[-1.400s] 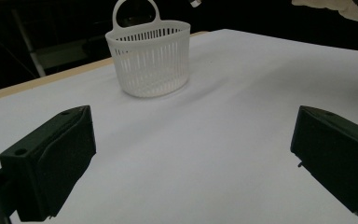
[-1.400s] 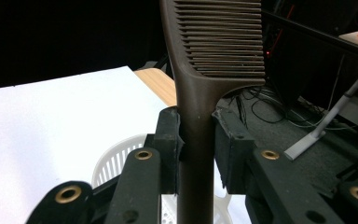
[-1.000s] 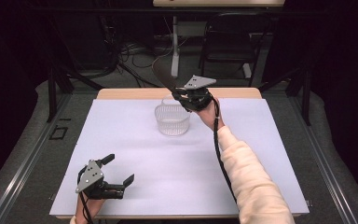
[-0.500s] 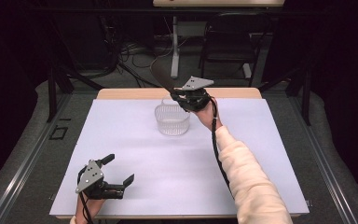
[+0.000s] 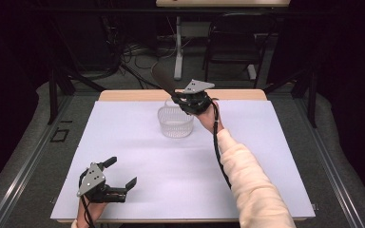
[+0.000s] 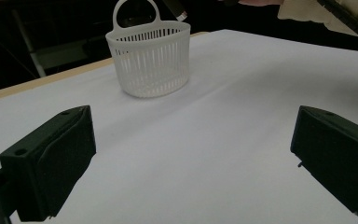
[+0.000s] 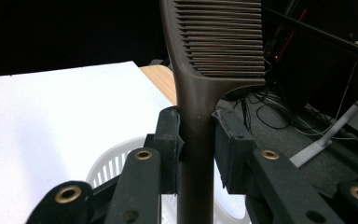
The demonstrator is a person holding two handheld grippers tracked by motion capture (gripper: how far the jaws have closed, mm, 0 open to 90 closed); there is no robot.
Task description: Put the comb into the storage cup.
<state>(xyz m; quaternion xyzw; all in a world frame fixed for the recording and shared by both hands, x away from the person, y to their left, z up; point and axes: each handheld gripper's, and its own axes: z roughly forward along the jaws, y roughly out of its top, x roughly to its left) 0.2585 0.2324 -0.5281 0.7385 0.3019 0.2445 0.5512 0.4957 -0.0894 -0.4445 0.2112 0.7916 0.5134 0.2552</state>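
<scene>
A dark brown comb (image 5: 162, 79) is held by its handle in my right gripper (image 5: 179, 99), which is shut on it. In the right gripper view the comb (image 7: 223, 37) rises upright between the jaws of that gripper (image 7: 197, 135), teeth end up. It hangs over the far rim of a white slatted basket (image 5: 176, 122) that stands upright at the table's far middle. The basket (image 7: 106, 169) lies just below the jaws. My left gripper (image 5: 121, 172) rests near the front left edge, open and holding nothing. The left gripper (image 6: 191, 154) faces the basket (image 6: 150, 58) from a distance.
A white sheet (image 5: 266, 137) covers the table, with a wooden strip (image 5: 123, 95) bare along its far edge. Beyond it stand a black chair (image 5: 233, 38), a white pole (image 5: 178, 47) and floor cables. A cream sleeve (image 5: 247, 180) crosses the right half.
The right gripper has shifted slightly left with the comb, whose free end now points further up and to the left. The left gripper has stayed where it was.
</scene>
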